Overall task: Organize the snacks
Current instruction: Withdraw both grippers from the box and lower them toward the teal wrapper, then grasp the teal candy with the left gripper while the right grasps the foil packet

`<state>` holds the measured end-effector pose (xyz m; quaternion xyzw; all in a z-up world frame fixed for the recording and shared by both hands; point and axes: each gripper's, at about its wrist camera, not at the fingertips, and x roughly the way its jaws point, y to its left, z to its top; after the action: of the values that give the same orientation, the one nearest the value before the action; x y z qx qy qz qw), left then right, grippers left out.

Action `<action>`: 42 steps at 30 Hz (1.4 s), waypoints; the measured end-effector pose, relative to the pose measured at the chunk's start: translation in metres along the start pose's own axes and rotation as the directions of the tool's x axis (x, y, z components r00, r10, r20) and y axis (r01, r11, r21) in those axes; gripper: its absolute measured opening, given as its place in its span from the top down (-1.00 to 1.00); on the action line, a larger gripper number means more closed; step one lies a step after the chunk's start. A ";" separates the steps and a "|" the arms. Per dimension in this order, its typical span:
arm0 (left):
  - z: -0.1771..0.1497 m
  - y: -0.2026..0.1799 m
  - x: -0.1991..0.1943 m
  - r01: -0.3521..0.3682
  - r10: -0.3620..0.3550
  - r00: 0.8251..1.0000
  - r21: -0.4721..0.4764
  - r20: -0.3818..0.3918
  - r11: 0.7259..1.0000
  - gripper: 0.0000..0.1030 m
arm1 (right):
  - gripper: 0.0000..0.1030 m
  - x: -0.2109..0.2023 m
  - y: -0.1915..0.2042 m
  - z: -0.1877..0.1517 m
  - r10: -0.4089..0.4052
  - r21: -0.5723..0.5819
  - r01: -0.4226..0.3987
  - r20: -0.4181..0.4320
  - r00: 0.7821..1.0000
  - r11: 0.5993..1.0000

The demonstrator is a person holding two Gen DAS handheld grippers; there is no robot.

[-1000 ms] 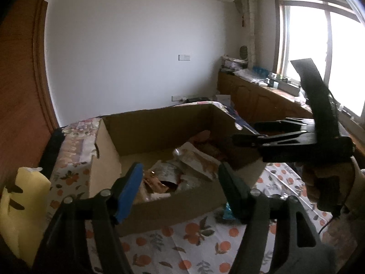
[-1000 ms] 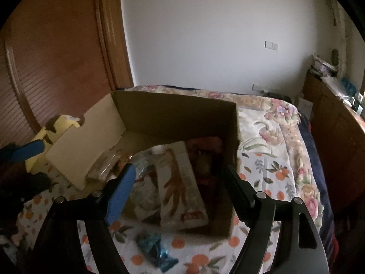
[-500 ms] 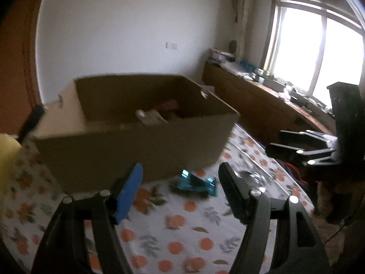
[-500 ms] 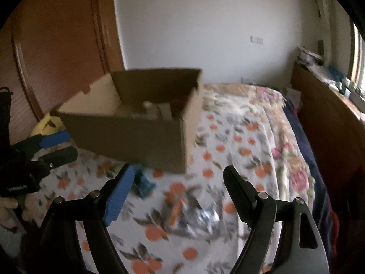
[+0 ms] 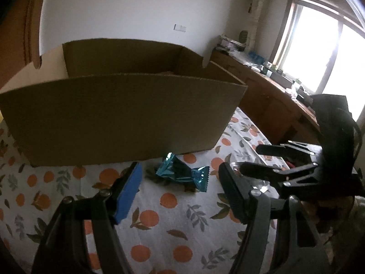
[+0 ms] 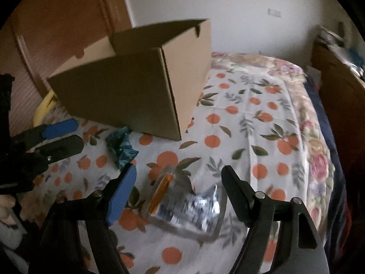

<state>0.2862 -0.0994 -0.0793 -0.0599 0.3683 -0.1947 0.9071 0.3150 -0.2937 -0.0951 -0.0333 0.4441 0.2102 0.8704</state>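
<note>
Orange-print bedsheet on a bed; cardboard box far-left, teal wrapper near it; left gripper gapes empty; right gripper closing over silver packet, not touching.

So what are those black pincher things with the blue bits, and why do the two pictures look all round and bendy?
Those are grabbing tools, like big tongs. A person holds one in each hand, and each has a small camera looking out along its two fingers. The lens is very wide, so everything bends.

One picture comes from the left gripper, the other from the right gripper. Each also sees the other tool off to the side.

Below them is a cloth with oranges printed on it. On it sit a cardboard box, a shiny teal snack wrapper and a silvery snack packet, which looks blurry.

Neither tool holds anything. The left is open near the teal wrapper. The right is closing, with the silvery packet lying below its fingers.
</note>
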 end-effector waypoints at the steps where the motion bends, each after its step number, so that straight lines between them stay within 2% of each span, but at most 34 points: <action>1: -0.001 0.002 0.003 -0.002 0.002 1.000 -0.003 -0.003 1.000 -0.35 | -0.48 0.004 -0.002 0.002 0.010 0.000 -0.010 -0.017 1.000 1.000; 3: -0.002 0.004 0.007 -0.007 0.007 1.000 -0.010 -0.010 1.000 -0.35 | -0.48 0.014 -0.006 0.006 0.045 0.003 -0.045 -0.059 0.997 0.999; 7: -0.002 0.005 0.017 -0.009 0.009 1.000 -0.015 -0.024 1.000 -0.35 | -0.44 0.026 -0.006 0.003 0.062 -0.030 -0.067 -0.130 0.990 0.997; 13: 0.000 0.005 0.022 -0.008 0.007 1.000 -0.017 -0.030 1.000 -0.35 | -0.43 0.013 0.003 -0.016 0.071 -0.062 -0.082 -0.162 0.984 0.995; 18: 0.003 0.004 0.029 -0.009 0.007 0.999 -0.029 -0.047 1.000 -0.35 | -0.43 0.005 0.016 -0.030 0.046 -0.099 -0.062 -0.157 0.987 0.993; 23: 0.002 0.000 0.039 -0.023 0.020 0.998 -0.045 -0.064 0.999 -0.35 | -0.43 0.006 0.028 -0.040 -0.063 -0.166 0.042 -0.121 0.991 0.985; 25: 0.002 -0.002 0.044 -0.020 0.015 0.997 -0.059 -0.074 0.998 -0.35 | -0.42 0.005 0.025 -0.041 -0.071 -0.154 0.054 -0.106 0.992 0.987; 26: 0.003 -0.005 0.048 -0.022 0.018 0.997 -0.060 -0.076 0.998 -0.35 | -0.35 0.003 0.025 -0.042 -0.076 -0.152 0.060 -0.099 0.992 0.987; 28: 0.004 -0.008 0.055 -0.047 0.042 0.996 -0.056 -0.085 0.997 -0.35 | -0.30 0.004 0.022 -0.042 -0.070 -0.149 0.056 -0.095 0.993 0.987; 37: 0.004 -0.011 0.074 -0.137 0.130 0.985 -0.053 -0.111 0.989 -0.35 | -0.31 0.000 0.017 -0.046 -0.050 -0.149 0.040 -0.067 0.996 0.988; 42: 0.004 -0.004 0.078 -0.143 0.134 0.984 -0.070 -0.119 0.987 -0.35 | -0.33 -0.003 0.016 -0.050 -0.041 -0.150 0.032 -0.057 0.998 0.988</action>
<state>0.3388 -0.1340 -0.1259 -0.0585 0.4298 -0.1197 0.8930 0.2691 -0.2921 -0.1203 -0.1127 0.4525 0.2257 0.8554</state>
